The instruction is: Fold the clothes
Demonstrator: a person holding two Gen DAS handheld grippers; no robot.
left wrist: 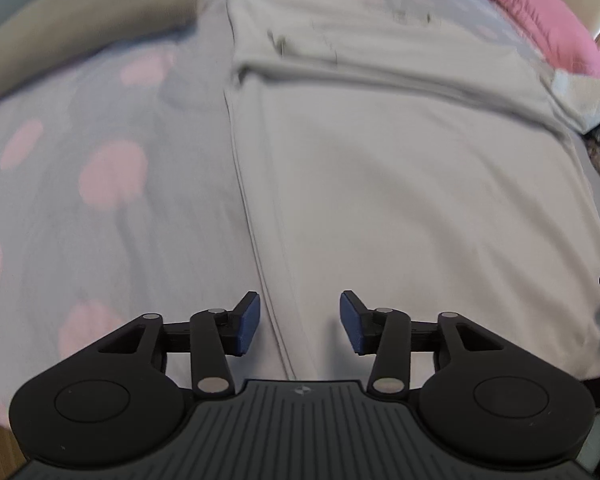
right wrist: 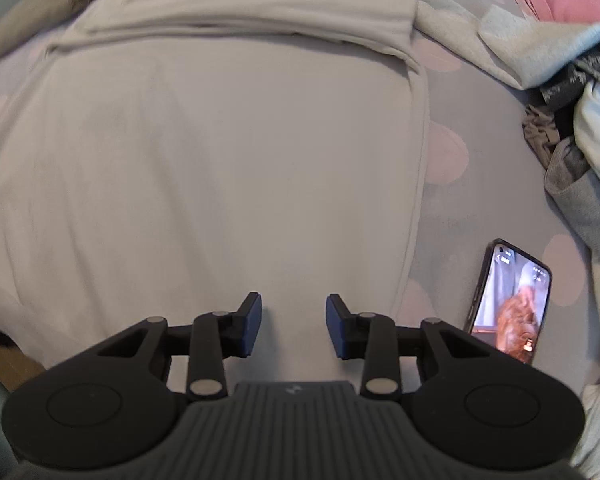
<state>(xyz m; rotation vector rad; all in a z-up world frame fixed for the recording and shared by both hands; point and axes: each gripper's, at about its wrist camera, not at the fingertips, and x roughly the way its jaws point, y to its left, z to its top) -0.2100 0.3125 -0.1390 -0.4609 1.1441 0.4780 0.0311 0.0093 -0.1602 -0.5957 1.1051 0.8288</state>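
A pale grey garment point(left wrist: 400, 184) lies flat on the bed, its far part folded over in a band. It also shows in the right wrist view point(right wrist: 220, 168). My left gripper point(left wrist: 300, 322) is open and empty, just above the garment's near left edge, whose seam runs between the jaws. My right gripper point(right wrist: 294, 326) is open and empty, over the garment's near right part, a little inside its right edge.
The bedsheet point(left wrist: 100, 200) is grey with pink dots. A beige garment point(left wrist: 80, 28) lies far left, a pink one point(left wrist: 540, 12) far right. A lit phone point(right wrist: 508, 300) lies right of the right gripper. A pile of clothes point(right wrist: 580, 140) sits at the right.
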